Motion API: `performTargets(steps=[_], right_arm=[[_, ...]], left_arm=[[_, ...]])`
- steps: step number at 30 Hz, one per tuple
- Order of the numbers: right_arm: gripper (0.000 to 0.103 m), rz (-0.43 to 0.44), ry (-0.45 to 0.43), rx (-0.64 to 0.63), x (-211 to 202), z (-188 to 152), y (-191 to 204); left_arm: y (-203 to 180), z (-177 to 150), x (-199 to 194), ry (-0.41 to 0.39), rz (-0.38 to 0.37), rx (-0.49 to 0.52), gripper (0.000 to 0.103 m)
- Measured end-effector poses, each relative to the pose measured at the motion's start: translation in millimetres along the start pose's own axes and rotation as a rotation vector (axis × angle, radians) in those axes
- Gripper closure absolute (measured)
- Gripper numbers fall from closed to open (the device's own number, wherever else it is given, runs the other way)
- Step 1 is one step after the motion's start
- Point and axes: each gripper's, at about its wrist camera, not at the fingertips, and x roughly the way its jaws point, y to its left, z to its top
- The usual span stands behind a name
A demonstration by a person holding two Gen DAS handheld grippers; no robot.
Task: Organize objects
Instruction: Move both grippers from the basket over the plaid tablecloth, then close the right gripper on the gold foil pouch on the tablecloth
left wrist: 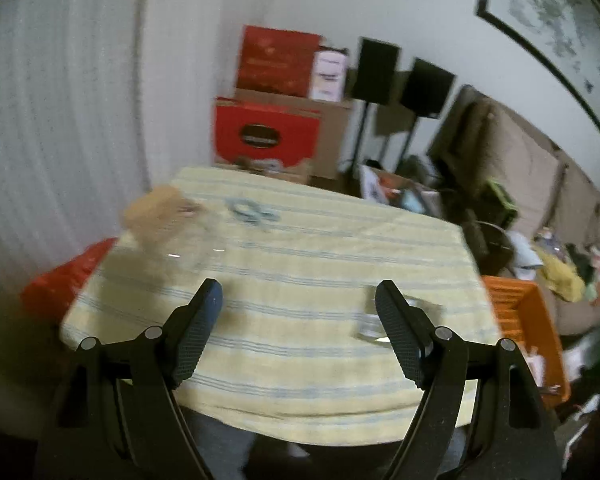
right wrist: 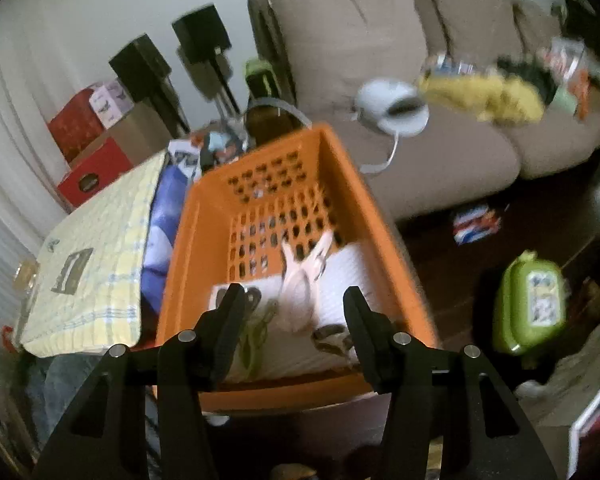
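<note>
A table (left wrist: 300, 264) covered in yellow striped cloth is seen below the left gripper (left wrist: 298, 300), whose fingers are spread wide with nothing between them, and an orange basket (right wrist: 204, 216) stands just beside the table's edge. Inside the basket, on a white lining, a pale pink clip (right wrist: 300, 284) is laid with its long axis running from the near end toward the far perforated wall (tips pointing away), while the right gripper (right wrist: 294, 300) is held above it, half spread and empty.
</note>
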Motion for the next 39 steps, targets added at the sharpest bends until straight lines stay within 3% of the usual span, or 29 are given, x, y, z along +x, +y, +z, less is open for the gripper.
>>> performTargets(steps=[2,4,7,9,11,13,14,17,20,22,23,25,29,31,34,37,39], right_arm=[[0.041,-0.032,-0.04,-0.025,-18.8,0.9,17.8],[0.04,0.003,-0.081,-0.01,-30.7,-8.3,43.4],[0.04,0.164,-0.046,0.001,-17.7,-32.1,99.5],[0.04,0.235,0.018,-0.069,6.8,-41.1,148.2],[0.035,0.206,0.047,-0.252,26.2,-43.9,201.1],[0.02,0.139,0.047,-0.452,39.1,-45.6,250.4],[0.017,0.138,0.036,-0.539,43.7,-45.0,273.5],[0.003,0.188,0.053,-0.728,65.3,-38.7,324.4],[0.001,0.226,0.137,-0.891,104.5,-30.6,366.2],[0.001,0.288,0.235,-0.958,125.2,-22.1,384.9],[0.001,0.299,0.303,-1.006,140.2,-18.1,396.7],[0.001,0.287,0.359,-1.096,158.6,-16.4,414.4],[0.001,0.26,0.469,-1.259,194.0,-15.2,439.9],[0.001,0.292,0.512,-1.279,203.6,-9.7,445.3],[0.0,0.368,0.652,-1.245,225.3,0.1,443.5],[0.0,0.394,0.658,-1.325,224.4,-1.0,438.7],[0.0,0.361,0.669,-1.286,224.6,-1.4,437.1]], left_arm=[[35.4,0.9,13.4,0.025,0.022,-0.043,0.025],[68.1,-1.2,23.7,0.049,0.038,-0.115,0.025],[105.9,-9.4,35.1,0.092,0.014,-0.174,0.028],[116.9,-14.4,39.8,0.101,0.016,-0.171,0.028],[122.7,-17.9,42.8,0.104,0.017,-0.172,0.028],[126.9,-21.5,47.5,0.11,-0.012,-0.186,0.028],[128.1,-21.7,48.0,0.11,-0.025,-0.191,0.028],[127.9,-25.9,57.8,0.122,-0.078,-0.207,0.027],[119.4,-32.7,70.9,0.153,-0.114,-0.176,0.027],[113.5,-37.0,77.4,0.165,-0.104,-0.149,0.027],[110.1,-38.0,79.4,0.163,-0.066,-0.131,0.027],[105.8,-38.8,80.7,0.153,-0.032,-0.102,0.027],[104.0,-42.3,84.8,0.159,-0.065,-0.086,0.027],[106.2,-44.3,86.2,0.16,-0.07,-0.081,0.027],[111.5,-44.2,88.0,0.162,-0.045,-0.095,0.027],[118.7,-44.1,85.1,0.15,-0.095,-0.136,0.027],[121.7,-43.8,83.8,0.137,-0.097,-0.151,0.027]])
